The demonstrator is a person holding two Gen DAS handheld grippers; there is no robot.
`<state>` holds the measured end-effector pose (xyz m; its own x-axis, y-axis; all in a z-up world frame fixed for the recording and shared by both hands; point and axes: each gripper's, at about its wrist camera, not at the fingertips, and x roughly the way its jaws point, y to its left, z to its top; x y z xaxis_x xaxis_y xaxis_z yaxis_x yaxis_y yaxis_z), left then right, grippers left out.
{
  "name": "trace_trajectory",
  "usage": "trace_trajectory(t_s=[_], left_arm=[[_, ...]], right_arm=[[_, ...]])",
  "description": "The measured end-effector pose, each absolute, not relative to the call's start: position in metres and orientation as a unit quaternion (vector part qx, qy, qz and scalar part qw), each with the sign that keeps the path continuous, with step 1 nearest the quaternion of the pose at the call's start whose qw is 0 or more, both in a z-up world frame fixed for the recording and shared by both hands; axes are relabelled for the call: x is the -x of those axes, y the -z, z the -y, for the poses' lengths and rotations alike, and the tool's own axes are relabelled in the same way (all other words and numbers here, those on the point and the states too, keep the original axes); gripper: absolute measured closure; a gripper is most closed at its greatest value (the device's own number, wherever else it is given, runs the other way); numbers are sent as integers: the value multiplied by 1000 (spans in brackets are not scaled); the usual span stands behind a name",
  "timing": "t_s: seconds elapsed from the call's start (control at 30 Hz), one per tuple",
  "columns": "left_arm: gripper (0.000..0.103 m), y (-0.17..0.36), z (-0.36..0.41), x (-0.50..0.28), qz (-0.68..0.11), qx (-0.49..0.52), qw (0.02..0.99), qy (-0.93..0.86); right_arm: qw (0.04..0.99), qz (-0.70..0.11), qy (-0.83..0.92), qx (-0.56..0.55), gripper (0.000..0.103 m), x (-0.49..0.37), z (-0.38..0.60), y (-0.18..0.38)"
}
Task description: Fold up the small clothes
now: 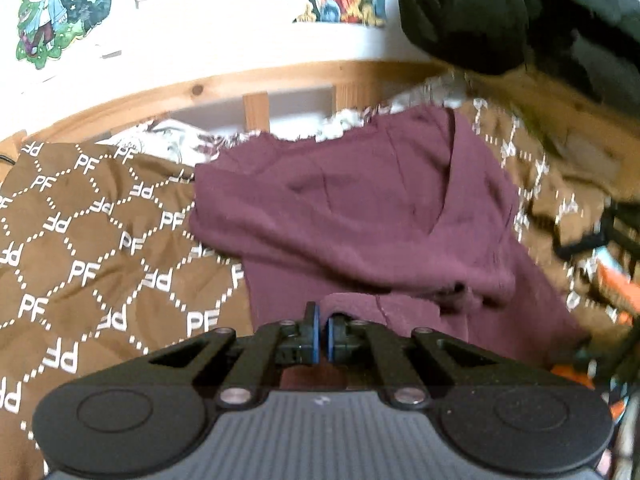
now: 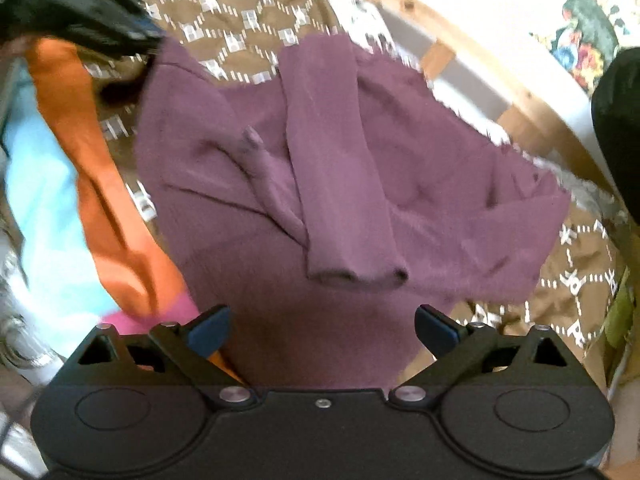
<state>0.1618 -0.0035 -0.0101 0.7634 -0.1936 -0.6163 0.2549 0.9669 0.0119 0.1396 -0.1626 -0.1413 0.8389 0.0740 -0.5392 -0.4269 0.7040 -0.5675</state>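
Your left gripper [image 1: 323, 334] is closed, its blue pads pinching the near hem of the maroon top [image 1: 360, 216]; the cloth between them is mostly hidden behind the fingers. Your right gripper [image 2: 322, 330] stands wide, jaws apart over the top's near edge [image 2: 320, 200], touching nothing that you can see. The top lies spread on the brown quilt [image 1: 92, 240], one sleeve [image 2: 340, 184] folded across its middle, cuff toward you. In the right wrist view, orange cloth [image 2: 112, 216] and pale blue cloth [image 2: 44, 200] lie at the left, blurred and cut off by the edge. Beyond the top, a wooden frame [image 1: 256, 80] and white wall; a dark shape [image 1: 500, 12] at the upper right is too blurred to identify.
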Motion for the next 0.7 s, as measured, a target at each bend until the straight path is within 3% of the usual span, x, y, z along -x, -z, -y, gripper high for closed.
trace_trajectory(t_s=[0.33, 0.63, 0.7], left_arm=[[100, 3, -15, -185, -311, 45, 940, 131], [100, 1, -29, -186, -313, 69, 940, 120], [100, 1, -29, -181, -313, 64, 940, 119]], right_arm=[[913, -244, -148, 290, 7, -162, 100, 156], [890, -228, 24, 395, 30, -181, 103, 180], [884, -220, 40, 412, 41, -175, 114, 174]])
